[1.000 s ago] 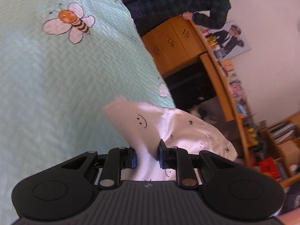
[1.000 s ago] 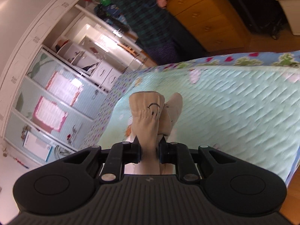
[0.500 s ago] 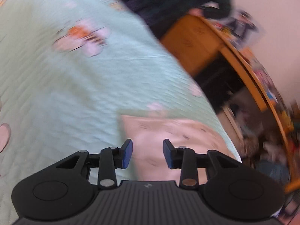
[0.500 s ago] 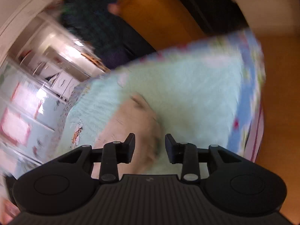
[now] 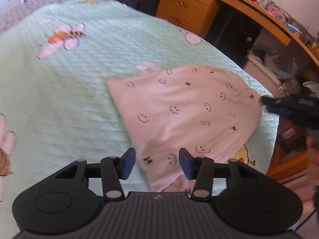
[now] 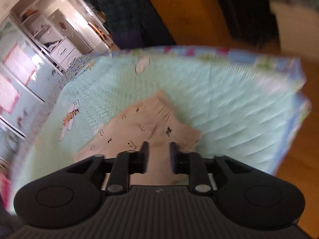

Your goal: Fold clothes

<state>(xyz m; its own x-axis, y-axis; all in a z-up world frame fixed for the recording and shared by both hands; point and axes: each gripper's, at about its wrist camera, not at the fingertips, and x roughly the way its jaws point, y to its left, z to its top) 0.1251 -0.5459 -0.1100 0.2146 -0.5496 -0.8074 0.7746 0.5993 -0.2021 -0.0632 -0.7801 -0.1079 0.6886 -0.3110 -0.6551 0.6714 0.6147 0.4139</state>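
Observation:
A pale pink garment (image 5: 187,109) printed with small black smiley faces lies spread flat on the mint green quilted bedspread (image 5: 69,83), near the bed's right edge. My left gripper (image 5: 157,164) is open just above the garment's near edge, holding nothing. In the right wrist view the same garment (image 6: 139,127) lies in front of my right gripper (image 6: 158,156), which is open over its near part. The right gripper also shows in the left wrist view (image 5: 279,104) at the garment's far right corner.
A bee print (image 5: 63,36) marks the bedspread. A wooden dresser (image 5: 185,4) and desk (image 5: 259,16) stand beyond the bed. A person in dark plaid (image 6: 127,14) stands at the bed's far side. White cupboards (image 6: 39,39) are at the left. Wooden floor (image 6: 299,159) is at the right.
Both grippers were shut on the lifted garment a second ago. They have opened and let go, and the garment now lies flat on the bed. Both grippers have drawn back a little.

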